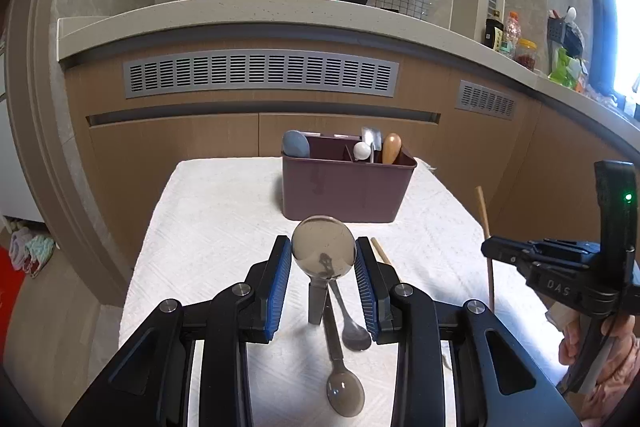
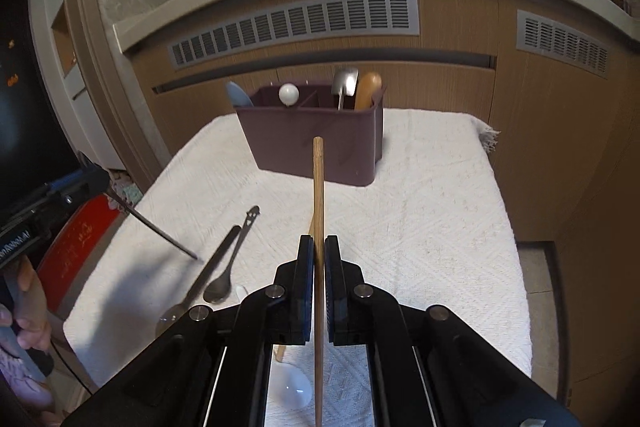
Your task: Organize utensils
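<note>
Utensils were mid-sort when I logged this. Left wrist view: my left gripper [image 1: 323, 259] had its blue pads either side of a steel spoon [image 1: 323, 251], bowl up toward the camera and handle hanging down; the pads sat right at the bowl's edges, so I judged it held, jaws about a bowl's width apart. The spoon looked lifted clear of the white towel [image 1: 224, 211]. Two more spoons [image 1: 344, 359] lay crossed on the towel beneath it. The maroon caddy [image 1: 344, 191] stood at the far end of the towel, already holding a blue spoon, a white-knobbed piece, a metal tool and a wooden handle. My right gripper [image 1: 516, 255] showed at the right edge with a wooden stick [image 1: 489, 251] upright in it. Right wrist view: right gripper [image 2: 319, 247] was nearly closed, pads pinched on that wooden stick [image 2: 318, 227], possibly a chopstick, pointing forward at the caddy [image 2: 312, 143]. A white spoon [image 2: 290, 389] and another wooden piece lay below the jaws; the two dark spoons [image 2: 216, 279] lay to the left. The left gripper was only partly in view at the left edge. Step in hand, my call: carry phase, both tools loaded. Next needed: move each over the caddy, pick a divider slot, tip handle-down, release without snagging the rim.
</note>
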Demonstrator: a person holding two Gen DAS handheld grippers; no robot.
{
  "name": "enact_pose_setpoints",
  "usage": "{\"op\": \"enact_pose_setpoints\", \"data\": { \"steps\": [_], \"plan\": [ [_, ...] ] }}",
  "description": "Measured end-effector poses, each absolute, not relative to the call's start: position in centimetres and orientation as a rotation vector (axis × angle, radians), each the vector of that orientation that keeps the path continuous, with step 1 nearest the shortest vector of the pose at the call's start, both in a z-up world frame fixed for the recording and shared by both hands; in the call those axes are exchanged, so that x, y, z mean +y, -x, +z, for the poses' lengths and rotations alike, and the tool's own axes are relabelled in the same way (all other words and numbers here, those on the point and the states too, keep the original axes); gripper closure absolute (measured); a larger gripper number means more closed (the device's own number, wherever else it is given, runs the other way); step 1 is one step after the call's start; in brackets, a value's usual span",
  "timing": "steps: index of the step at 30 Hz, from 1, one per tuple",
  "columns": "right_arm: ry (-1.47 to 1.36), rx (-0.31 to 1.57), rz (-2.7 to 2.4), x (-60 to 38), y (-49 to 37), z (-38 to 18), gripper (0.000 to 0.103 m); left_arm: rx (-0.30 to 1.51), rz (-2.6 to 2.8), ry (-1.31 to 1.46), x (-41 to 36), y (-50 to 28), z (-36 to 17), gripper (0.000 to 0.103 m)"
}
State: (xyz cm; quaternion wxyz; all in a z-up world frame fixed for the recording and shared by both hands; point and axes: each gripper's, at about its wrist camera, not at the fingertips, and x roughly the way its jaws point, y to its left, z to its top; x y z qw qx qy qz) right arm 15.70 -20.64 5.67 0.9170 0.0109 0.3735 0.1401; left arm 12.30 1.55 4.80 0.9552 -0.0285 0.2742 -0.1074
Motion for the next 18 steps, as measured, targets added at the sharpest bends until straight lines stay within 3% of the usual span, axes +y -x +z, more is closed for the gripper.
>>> {"op": "enact_pose_setpoints", "data": {
  "steps": [18],
  "plan": [
    [-0.006, 0.694, 0.294, -20.8, -14.3, 8.2, 0.099, 0.614, -0.206, 0.077, 3.1, -12.2, 4.7, 0.07]
  ]
}}
